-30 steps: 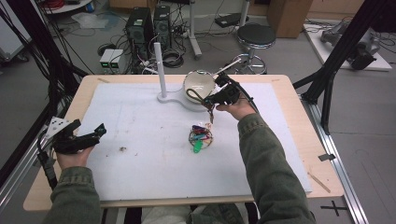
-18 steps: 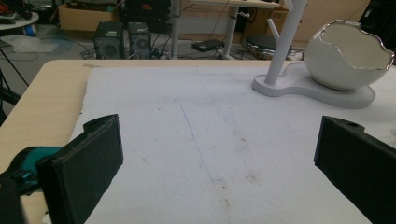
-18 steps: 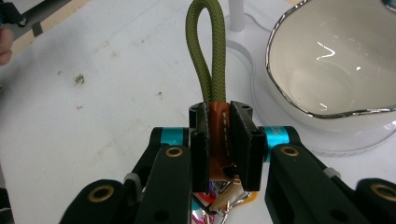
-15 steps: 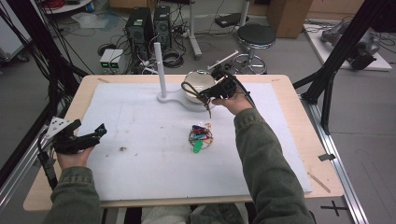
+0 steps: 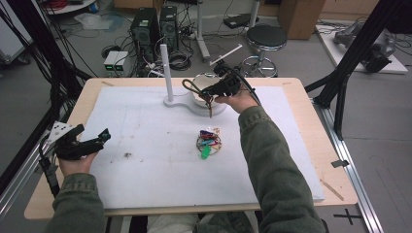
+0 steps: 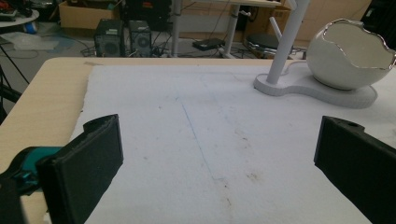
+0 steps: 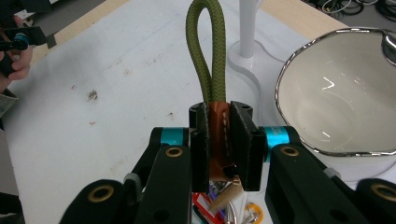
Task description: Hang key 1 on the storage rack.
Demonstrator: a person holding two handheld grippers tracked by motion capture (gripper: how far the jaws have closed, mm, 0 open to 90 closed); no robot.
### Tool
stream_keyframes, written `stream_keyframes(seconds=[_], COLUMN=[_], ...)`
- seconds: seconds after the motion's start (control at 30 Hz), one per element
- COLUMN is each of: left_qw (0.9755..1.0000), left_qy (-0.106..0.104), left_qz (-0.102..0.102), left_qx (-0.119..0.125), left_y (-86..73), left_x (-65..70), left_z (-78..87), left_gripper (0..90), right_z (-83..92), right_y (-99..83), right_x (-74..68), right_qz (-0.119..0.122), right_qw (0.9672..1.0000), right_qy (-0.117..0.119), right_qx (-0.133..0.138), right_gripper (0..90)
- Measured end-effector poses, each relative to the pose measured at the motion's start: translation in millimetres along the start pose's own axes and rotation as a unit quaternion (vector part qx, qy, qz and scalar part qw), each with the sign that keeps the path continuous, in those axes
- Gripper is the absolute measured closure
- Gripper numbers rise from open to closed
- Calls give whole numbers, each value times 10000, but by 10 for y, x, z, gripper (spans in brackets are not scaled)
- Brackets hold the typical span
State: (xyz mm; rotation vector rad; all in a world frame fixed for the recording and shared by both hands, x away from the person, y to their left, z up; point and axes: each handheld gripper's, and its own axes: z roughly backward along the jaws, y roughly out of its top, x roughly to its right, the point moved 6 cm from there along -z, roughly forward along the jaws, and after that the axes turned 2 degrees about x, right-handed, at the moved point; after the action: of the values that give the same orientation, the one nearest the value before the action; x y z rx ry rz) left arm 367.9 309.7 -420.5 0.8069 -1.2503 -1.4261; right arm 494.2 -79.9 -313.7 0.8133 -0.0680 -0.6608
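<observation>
Olive rope key strap [image 7: 206, 51]: it is held aloft over the far middle of the tabletop [image 5: 301, 145], just in front of the white egg-shaped bowl [image 5: 201, 90], which sits on a white stand with an upright peg [image 5: 165, 68]. The right gripper [image 5: 210, 91] has its jaws closed on the strap's brown leather wrap, the braided loop standing up past them. In the right gripper view, keys and tags dangle below the jaws. The left gripper [image 5: 99, 137] rests at the tabletop's left edge, jaws wide apart with nothing between them.

A small colourful bundle of keyrings [image 5: 208, 141] lies near the middle of the white mat.

The strap looks light and limp; the rope will flop and swing, so the stitched leather wrap is likely the firmest place to grip. The dangling keys may sway and knock the bowl, which looks fragile. No writing or brand can be read anywhere.
</observation>
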Motion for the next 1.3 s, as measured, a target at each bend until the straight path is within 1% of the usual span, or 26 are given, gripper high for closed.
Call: stream_keyframes(seconds=[0.13,0.17,0.27,0.43,0.57,0.7,0.73,0.87,0.9,0.97,1.03,1.13,1.17,1.2,1.3], left_qw=[10000,10000,10000,10000,10000,10000,10000,10000,10000,10000,10000,10000,10000,10000,10000], left_qy=[-7,-10,-9,3,-7,-15,-16,-27,-24,-19,-8,-5,-8,-9,-24], left_qz=[-5,-5,-2,1,12,9,19,2,5,17,27,40,32,21,-20], left_qx=[2,0,-11,-3,-16,-19,-18,-34,-34,-30,-44,-43,-32,-38,-72], left_y=[1,1,0,1,-3,-4,-5,-7,-8,-8,-13,-12,-11,-11,-19], left_x=[4,5,7,2,4,4,6,7,8,-1,-17,-20,-15,-12,-4], left_z=[2,2,2,1,-3,-7,-9,-12,-13,-16,-17,-11,-9,-8,-13], left_gripper=[17,17,17,17,17,17,17,17,17,17,17,17,17,17,17], right_z=[-14,-11,-10,-40,-88,-108,-122,-143,-161,-171,-194,-218,-237,-244,-271], right_y=[44,91,156,241,331,403,443,496,546,583,612,629,661,670,697], right_x=[-11,-40,-70,-103,-140,-180,-192,-201,-216,-239,-254,-253,-241,-243,-234], right_qz=[14,27,74,25,183,205,216,222,244,263,245,214,210,179,180], right_qw=[10000,10000,9999,10000,9998,9998,9998,9997,9997,9996,9995,9997,9996,9996,9995], right_qy=[23,30,55,47,16,24,-16,-53,-75,-27,-24,-60,-65,-71,-85], right_qx=[39,50,103,68,22,23,52,47,48,115,173,131,191,198,228], right_gripper=[782,782,782,782,782,782,782,782,781,781,780,780,780,779,779])
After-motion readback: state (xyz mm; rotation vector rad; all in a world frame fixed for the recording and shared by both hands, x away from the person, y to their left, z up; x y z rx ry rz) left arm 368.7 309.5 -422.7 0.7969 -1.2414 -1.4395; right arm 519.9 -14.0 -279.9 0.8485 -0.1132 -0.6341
